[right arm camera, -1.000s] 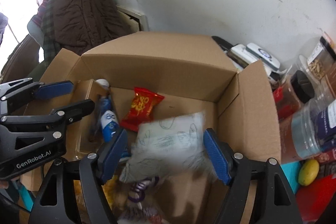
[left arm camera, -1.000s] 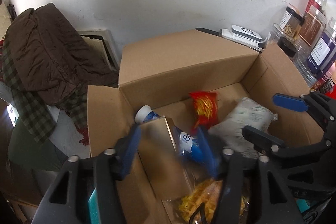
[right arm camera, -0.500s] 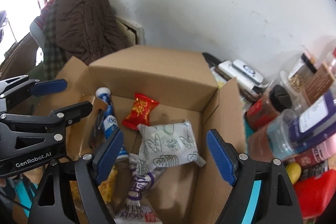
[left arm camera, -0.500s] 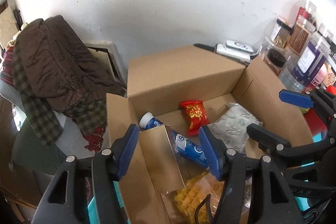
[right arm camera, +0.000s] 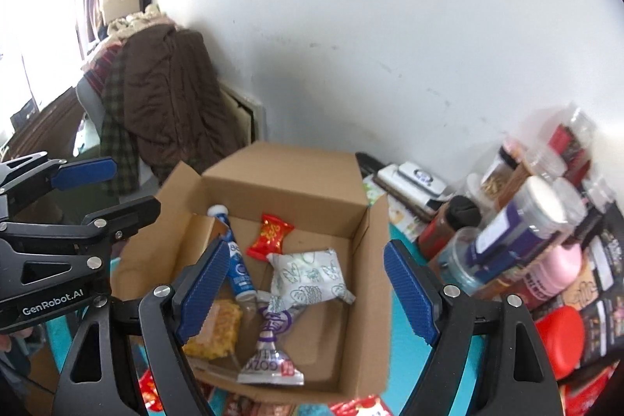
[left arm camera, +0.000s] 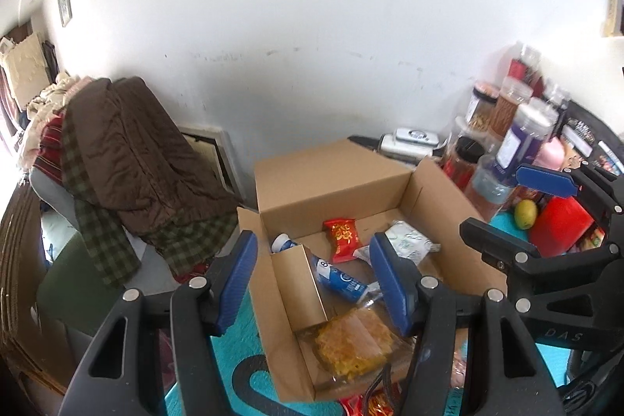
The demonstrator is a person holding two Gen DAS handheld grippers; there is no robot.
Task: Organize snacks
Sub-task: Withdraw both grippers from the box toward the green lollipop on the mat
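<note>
An open cardboard box (left arm camera: 331, 162) (right arm camera: 284, 170) stands on a teal mat. Inside lie a red packet (left arm camera: 343, 234) (right arm camera: 271, 236), a blue tube (left arm camera: 339, 277) (right arm camera: 238, 268), a white packet with green print (left arm camera: 409, 244) (right arm camera: 308, 277), a bag of yellow crackers (left arm camera: 351, 342) (right arm camera: 218, 330) and a purple-and-white pouch (right arm camera: 271, 346). My left gripper (left arm camera: 312, 271) (right arm camera: 121, 188) hovers above the box's left side, open and holding nothing. My right gripper (right arm camera: 306, 271) (left arm camera: 514, 205) hangs above the box's right half, open wide and holding nothing.
Several jars and bottles (right arm camera: 518, 229) (left arm camera: 507, 143) crowd the right, with a red-lidded tub (right arm camera: 561, 338) and a yellow fruit (left arm camera: 525, 213). A white device (left arm camera: 413, 139) lies behind the box. A brown coat (left arm camera: 128, 158) drapes over a chair at left. More packets lie below the box's near edge.
Both grippers rose and drew back from the box. The white green-print packet, between the right jaws a second ago, now lies in the box, and the right jaws stand wider.
</note>
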